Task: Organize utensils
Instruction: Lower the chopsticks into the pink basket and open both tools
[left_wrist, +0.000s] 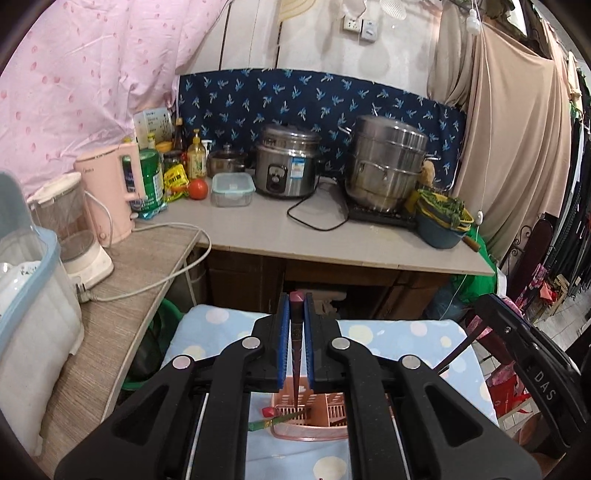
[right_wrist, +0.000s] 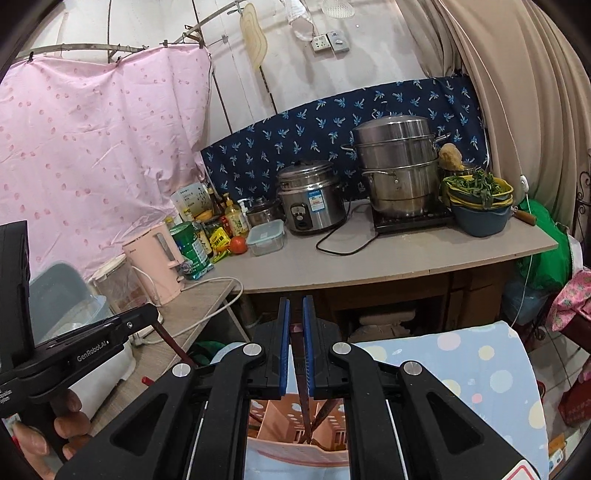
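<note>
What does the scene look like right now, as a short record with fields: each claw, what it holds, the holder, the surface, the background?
left claw: shut on a dark chopstick, tip down in the holder
right claw: shut on a second dark chopstick, tip in the holder
holder: pink utensil holder, slotted, below both claws
surface: blue dotted cloth
background: rice cooker, steamer pot, pink kettle on the counter

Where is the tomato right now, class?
In the left wrist view, the tomato sits on the counter, left of the clear lidded box.
</note>
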